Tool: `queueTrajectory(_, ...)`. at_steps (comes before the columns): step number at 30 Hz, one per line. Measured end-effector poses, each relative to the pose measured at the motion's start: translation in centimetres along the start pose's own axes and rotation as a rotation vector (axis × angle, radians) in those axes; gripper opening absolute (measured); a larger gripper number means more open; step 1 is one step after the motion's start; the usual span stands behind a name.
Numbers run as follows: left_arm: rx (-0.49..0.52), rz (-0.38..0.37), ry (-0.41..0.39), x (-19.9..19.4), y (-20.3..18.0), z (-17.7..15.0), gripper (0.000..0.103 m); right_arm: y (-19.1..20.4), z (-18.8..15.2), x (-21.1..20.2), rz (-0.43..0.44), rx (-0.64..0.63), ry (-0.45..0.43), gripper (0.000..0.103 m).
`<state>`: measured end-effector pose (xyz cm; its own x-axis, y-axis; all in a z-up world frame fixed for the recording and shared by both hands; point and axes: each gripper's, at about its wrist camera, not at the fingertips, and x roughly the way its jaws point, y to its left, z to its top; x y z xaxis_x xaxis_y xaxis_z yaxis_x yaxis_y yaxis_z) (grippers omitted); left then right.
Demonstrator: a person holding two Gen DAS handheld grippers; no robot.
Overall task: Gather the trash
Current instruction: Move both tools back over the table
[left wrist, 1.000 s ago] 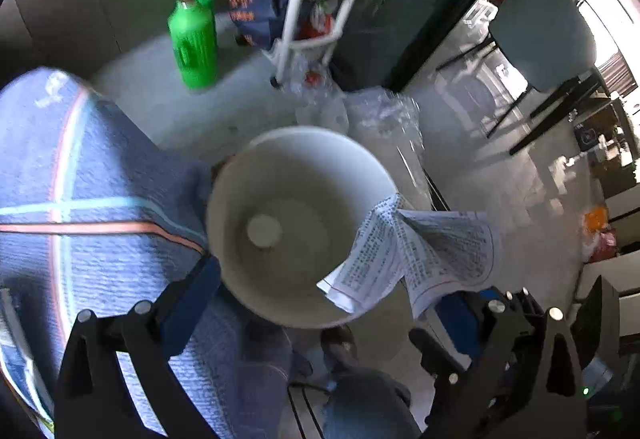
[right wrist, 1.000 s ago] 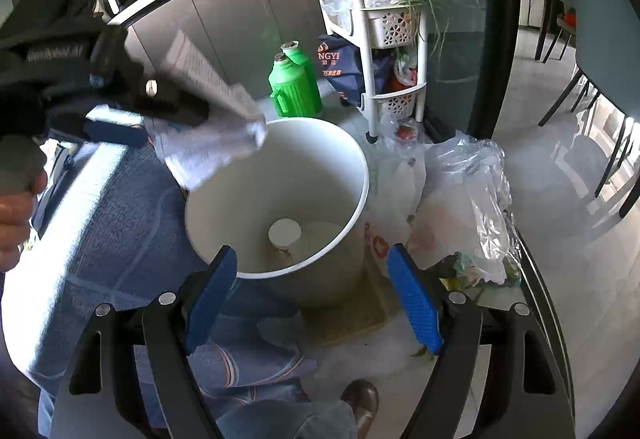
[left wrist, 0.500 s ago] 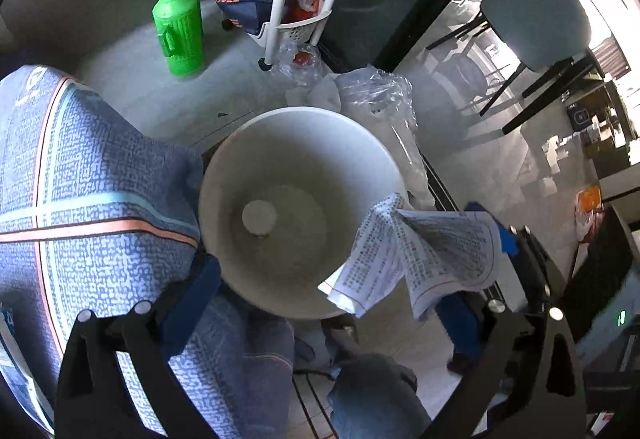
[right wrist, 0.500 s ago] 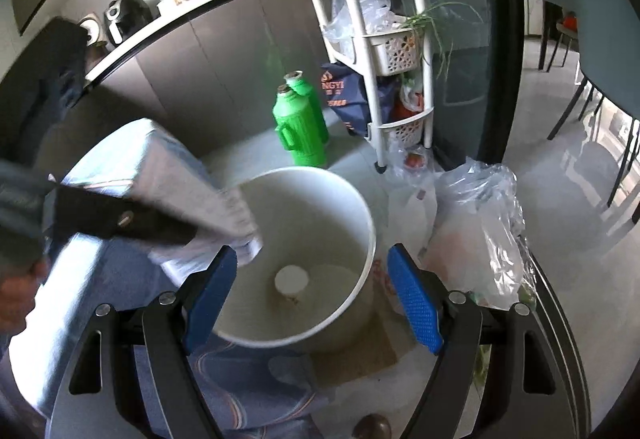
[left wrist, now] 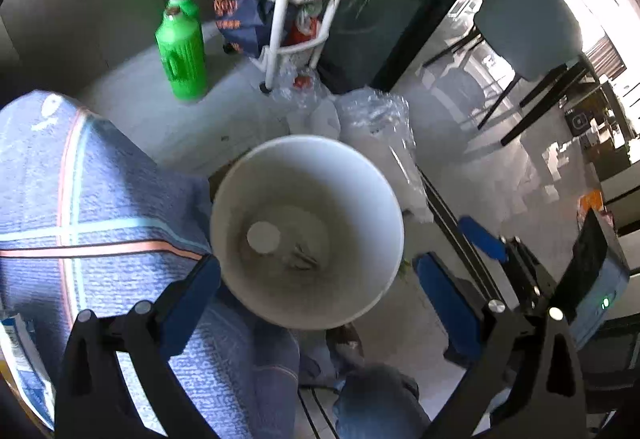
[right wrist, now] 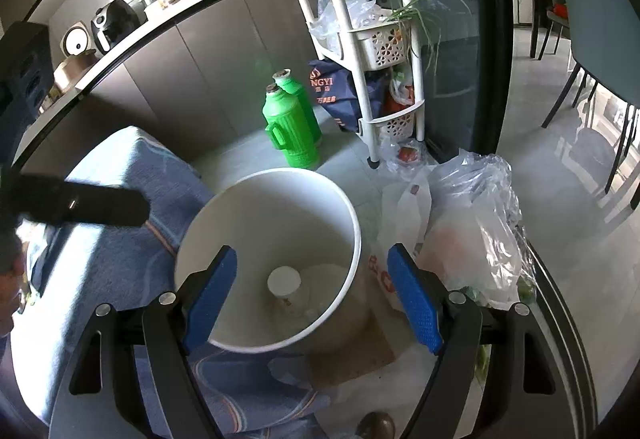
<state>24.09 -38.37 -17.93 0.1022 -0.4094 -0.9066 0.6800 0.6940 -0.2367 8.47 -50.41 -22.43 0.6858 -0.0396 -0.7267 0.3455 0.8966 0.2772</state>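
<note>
Both grippers hover over the white bin [left wrist: 306, 231], which sits on the floor just right of a blue striped cloth [left wrist: 92, 223] draped over some piece of furniture.

Left gripper [left wrist: 316, 291]: jaws spread wide, nothing between the pads. Right gripper [right wrist: 310, 293]: jaws also wide, empty, its blue pads framing the bin mouth in the right wrist view.

Progress, judged from the bin contents: a white cup or lid [right wrist: 284, 281] lies at the bottom, with some pale paper-like scraps [right wrist: 320, 279] beside it. So at least some trash is already in. No trash is in either gripper now.

Left to do, probably: loose plastic bags [right wrist: 476, 223] sit on the floor to the right of the bin, touching or nearly touching its wall; more crumpled plastic [left wrist: 298, 87] lies further off by the foot of the white basket rack [right wrist: 372, 39]. Whether these count as trash to collect cannot be told. A flat brown cardboard piece [right wrist: 352, 355] lies under or beside the bin's near edge.

Readable text:
- Dark blue bag [right wrist: 340, 95] at the rack base: "NGYI" in pale letters, leading letters hidden; small characters beneath, unreadable.
- Red print on the white plastic bag nearest the bin, not legible.
- Two green jugs [right wrist: 294, 127] beyond the bin: no label visible.
- Countertop packets, far left: print too small.
</note>
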Motion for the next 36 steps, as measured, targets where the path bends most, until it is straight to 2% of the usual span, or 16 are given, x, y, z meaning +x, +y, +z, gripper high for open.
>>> queueTrajectory(2, 0.002, 0.012, -0.045, -1.3, -0.2, -0.3, 0.099, 0.5, 0.0, -0.9, 0.008, -0.016, -0.005, 0.074)
queueTrajectory(6, -0.015, 0.048, -0.158, -5.2, -0.6, -2.0, 0.099, 2.4, -0.1, -3.2, 0.004, -0.061, -0.020, 0.093)
queueTrajectory(10, -0.050, 0.089, -0.258, -9.4, -0.3, -4.8, 0.099, 4.9, -0.2, -5.5, 0.013, -0.117, -0.029, 0.094)
queueTrajectory(16, -0.165, 0.168, -0.383, -16.2, 2.0, -11.5, 0.099, 9.8, -1.0, -8.1, 0.060, -0.209, -0.024, 0.094)
queueTrajectory(21, -0.274, 0.239, -0.428, -20.4, 5.8, -17.3, 0.099, 14.5, -2.5, -9.7, 0.111, -0.291, -0.011, 0.094)
queueTrajectory(27, -0.357, 0.333, -0.454, -23.8, 9.7, -23.9, 0.099, 20.0, -4.2, -10.3, 0.201, -0.336, 0.031, 0.094)
queueTrajectory(31, -0.407, 0.363, -0.473, -25.4, 12.3, -28.1, 0.099, 24.2, -5.1, -10.5, 0.224, -0.406, 0.039, 0.094)
queueTrajectory(36, -0.480, 0.360, -0.511, -26.9, 16.1, -31.1, 0.099, 28.3, -5.1, -9.0, 0.248, -0.400, 0.077, 0.094)
